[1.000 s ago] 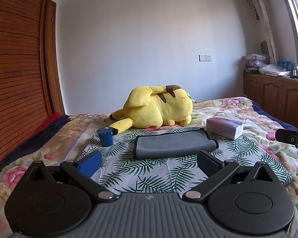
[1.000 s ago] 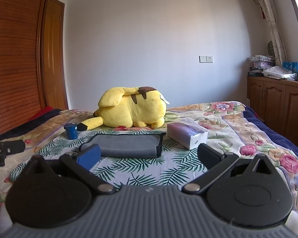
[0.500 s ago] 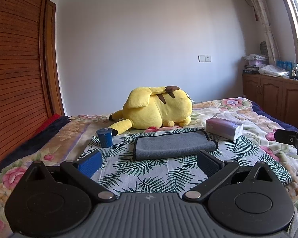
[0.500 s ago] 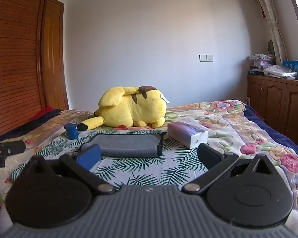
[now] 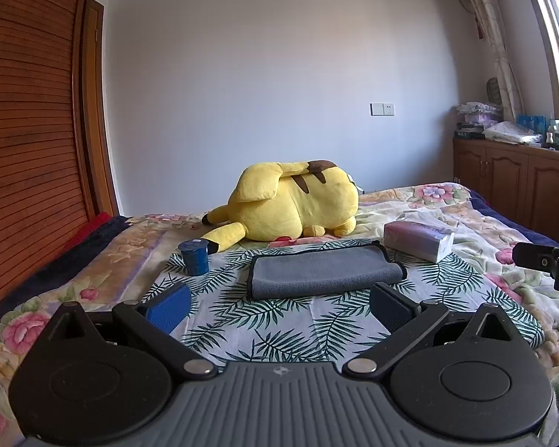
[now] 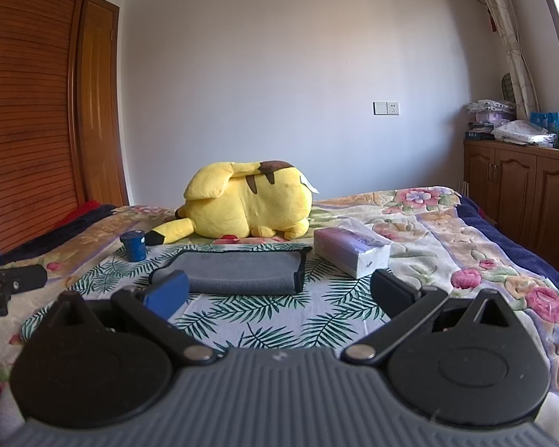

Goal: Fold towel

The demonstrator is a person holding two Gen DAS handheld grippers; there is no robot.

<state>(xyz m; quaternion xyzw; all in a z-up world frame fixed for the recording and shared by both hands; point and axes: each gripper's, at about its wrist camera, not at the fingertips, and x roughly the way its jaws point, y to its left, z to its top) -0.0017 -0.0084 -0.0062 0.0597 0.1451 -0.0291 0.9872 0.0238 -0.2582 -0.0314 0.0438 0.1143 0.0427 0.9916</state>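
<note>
A grey towel (image 5: 322,270) with a dark edge lies folded into a flat rectangle on a leaf-print cloth (image 5: 279,320) on the bed; it also shows in the right wrist view (image 6: 242,272). My left gripper (image 5: 279,303) is open and empty, held above the cloth a little short of the towel. My right gripper (image 6: 277,292) is open and empty, also short of the towel. Each gripper shows at the edge of the other's view: the right one (image 5: 548,260), the left one (image 6: 7,287).
A yellow plush toy (image 5: 290,205) lies behind the towel. A small blue cup (image 5: 193,257) stands left of the towel and a tissue pack (image 5: 417,240) lies to its right. A wooden wardrobe (image 5: 26,111) is at the left, cabinets (image 5: 514,182) at the right.
Both grippers have stayed open and almost still; the views have shifted only slightly. The towel has not moved.
</note>
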